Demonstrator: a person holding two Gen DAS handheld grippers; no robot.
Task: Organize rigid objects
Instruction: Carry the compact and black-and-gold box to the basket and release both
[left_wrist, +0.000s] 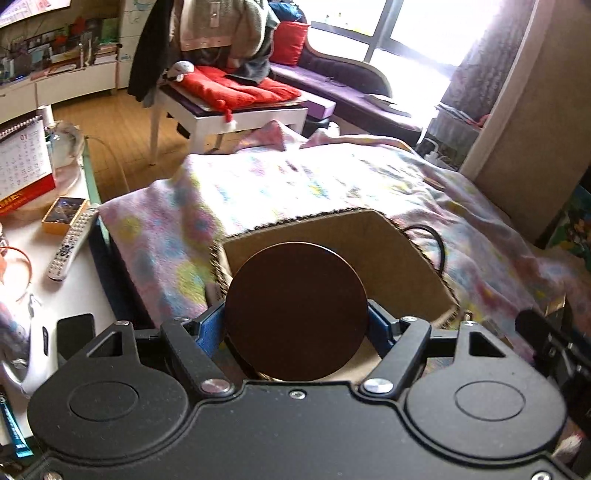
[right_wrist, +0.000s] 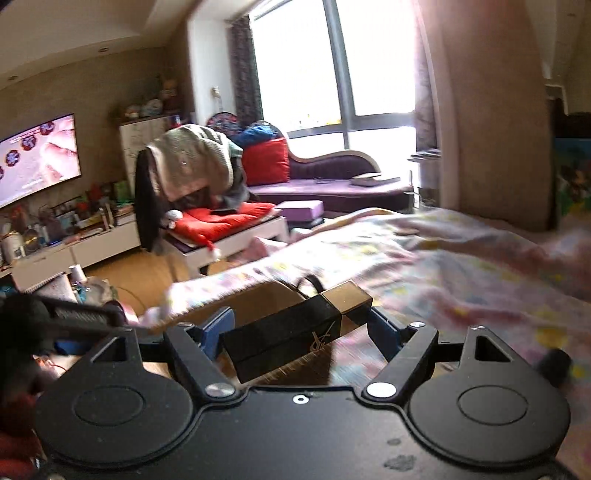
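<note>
My left gripper (left_wrist: 295, 328) has its jaws closed on a round brown lid (left_wrist: 297, 312), held just above the open cardboard box (left_wrist: 402, 273). What lies inside the box I cannot tell. My right gripper (right_wrist: 299, 330) has its jaws closed on a black case (right_wrist: 295, 328), with the floral blanket (right_wrist: 443, 266) beyond it.

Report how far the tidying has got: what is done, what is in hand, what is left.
Done: nothing can be confirmed as packed; the open cardboard box on the pastel blanket shows only bare inner wall. In hand: the left gripper clamps a dark brown round disc over the box; the right gripper grips a black rectangular case with a gold end. Left: releasing both, probably into the box.
</note>
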